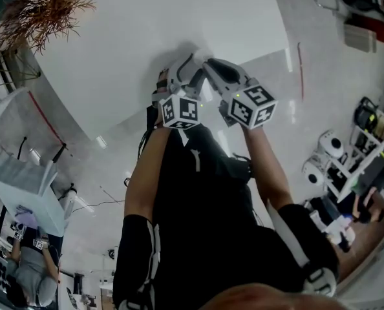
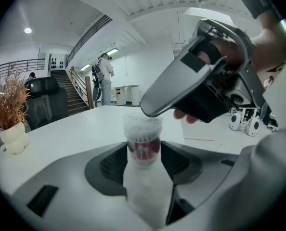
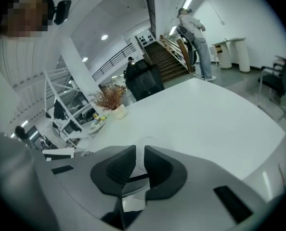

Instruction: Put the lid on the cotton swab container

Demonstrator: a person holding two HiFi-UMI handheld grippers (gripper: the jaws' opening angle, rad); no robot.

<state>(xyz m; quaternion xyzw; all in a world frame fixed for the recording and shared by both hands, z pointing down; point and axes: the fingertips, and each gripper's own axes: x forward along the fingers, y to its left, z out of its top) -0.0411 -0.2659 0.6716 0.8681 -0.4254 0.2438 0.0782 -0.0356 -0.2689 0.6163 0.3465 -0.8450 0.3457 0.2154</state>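
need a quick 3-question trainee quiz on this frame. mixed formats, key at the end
1. Multiple choice: what stands between the left gripper's jaws?
A) a clear plastic cotton swab container with a red label
B) a metal spoon
C) nothing

2. True or false: the right gripper hangs below the container.

3. Short answer: in the left gripper view, what stands at the far left of the white table?

Key:
1. A
2. False. Its tip is right over the container's top.
3. A dried brown plant in a white pot.
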